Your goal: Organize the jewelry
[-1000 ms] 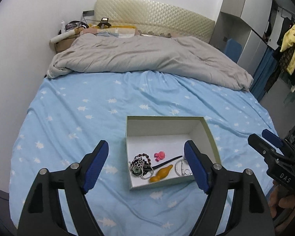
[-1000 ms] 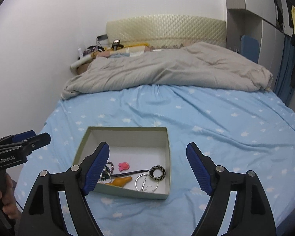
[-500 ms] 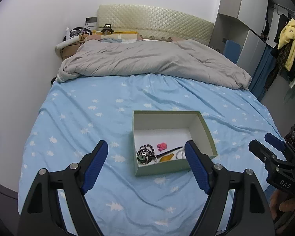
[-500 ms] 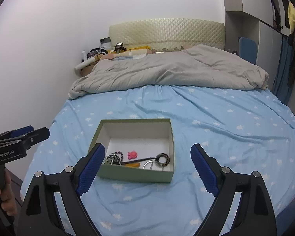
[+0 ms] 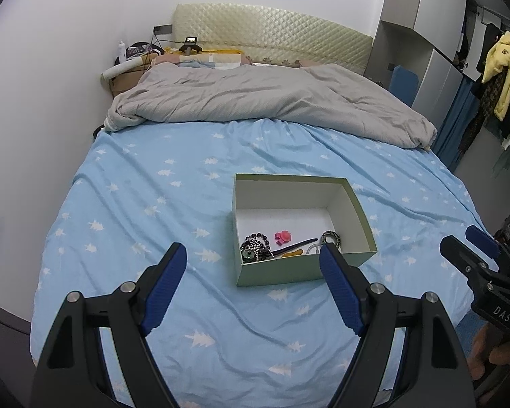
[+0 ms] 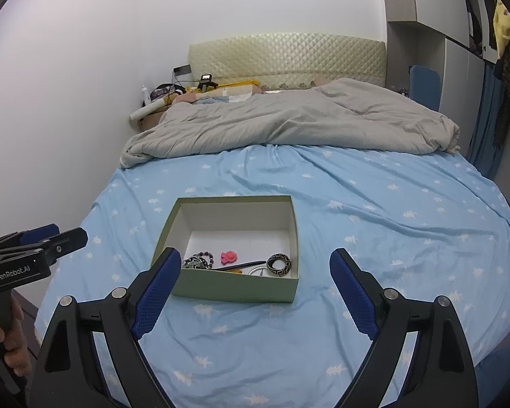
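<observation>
A green open box [image 5: 275,273] [image 6: 234,292] with a white inside sits on the blue bed sheet. In it lie a dark bead bracelet [image 5: 256,244] [image 6: 199,260], a pink ornament [image 5: 282,236] [image 6: 228,256], a dark hair stick [image 5: 299,242], an orange piece [image 5: 293,254], a silver hoop [image 6: 256,271] and a patterned ring [image 5: 331,237] [image 6: 278,264]. My left gripper [image 5: 253,285] is open and empty, held back from the box's near wall. My right gripper [image 6: 256,285] is open and empty, also short of the box. Each gripper shows at the edge of the other's view.
A grey duvet [image 5: 255,102] is bunched across the far half of the bed below a padded headboard [image 5: 272,37]. A white wall runs along the left. A wardrobe and hanging clothes [image 5: 493,78] stand at the right. Clutter sits at the bed's far left corner [image 5: 136,54].
Both grippers have pulled back and up from the box, which now looks smaller and farther away. Both stay open and empty. The box contents have not moved.
</observation>
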`<state>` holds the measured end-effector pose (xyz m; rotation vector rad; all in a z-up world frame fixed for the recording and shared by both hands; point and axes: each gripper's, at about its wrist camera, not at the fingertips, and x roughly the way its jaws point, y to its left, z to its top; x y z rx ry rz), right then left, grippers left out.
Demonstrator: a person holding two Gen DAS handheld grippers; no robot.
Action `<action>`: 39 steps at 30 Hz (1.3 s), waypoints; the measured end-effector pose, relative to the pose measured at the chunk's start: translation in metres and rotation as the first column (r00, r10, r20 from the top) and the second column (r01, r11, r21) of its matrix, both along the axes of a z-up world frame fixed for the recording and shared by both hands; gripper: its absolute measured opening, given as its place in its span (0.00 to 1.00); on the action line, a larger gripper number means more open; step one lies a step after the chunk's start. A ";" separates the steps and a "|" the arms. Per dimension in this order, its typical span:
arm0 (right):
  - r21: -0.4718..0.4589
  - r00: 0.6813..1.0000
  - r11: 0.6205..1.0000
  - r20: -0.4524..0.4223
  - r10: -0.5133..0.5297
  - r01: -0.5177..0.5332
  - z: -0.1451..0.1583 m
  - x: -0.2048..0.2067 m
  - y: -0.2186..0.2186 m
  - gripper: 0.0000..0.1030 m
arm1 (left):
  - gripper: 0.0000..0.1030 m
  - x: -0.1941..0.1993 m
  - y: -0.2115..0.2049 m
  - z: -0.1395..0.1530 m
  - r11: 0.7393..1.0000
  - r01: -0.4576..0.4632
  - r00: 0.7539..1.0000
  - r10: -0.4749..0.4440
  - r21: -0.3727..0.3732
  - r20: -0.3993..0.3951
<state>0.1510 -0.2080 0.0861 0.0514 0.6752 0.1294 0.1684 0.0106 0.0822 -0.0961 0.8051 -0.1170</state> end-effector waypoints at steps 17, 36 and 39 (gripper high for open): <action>0.007 0.999 0.999 0.027 -0.047 0.047 -0.005 -0.012 -0.010 1.00 | 1.00 -0.007 0.003 -0.001 0.999 -0.043 0.999 0.043 0.023 0.014; -0.030 0.996 0.997 0.041 -0.073 0.074 -0.007 -0.015 -0.015 1.00 | 1.00 -0.003 0.006 -0.005 0.998 -0.048 0.999 0.048 0.050 0.001; -0.033 0.996 0.997 0.047 -0.075 0.077 -0.007 -0.016 -0.014 1.00 | 1.00 -0.004 0.005 -0.005 0.998 -0.044 0.999 0.044 0.045 0.001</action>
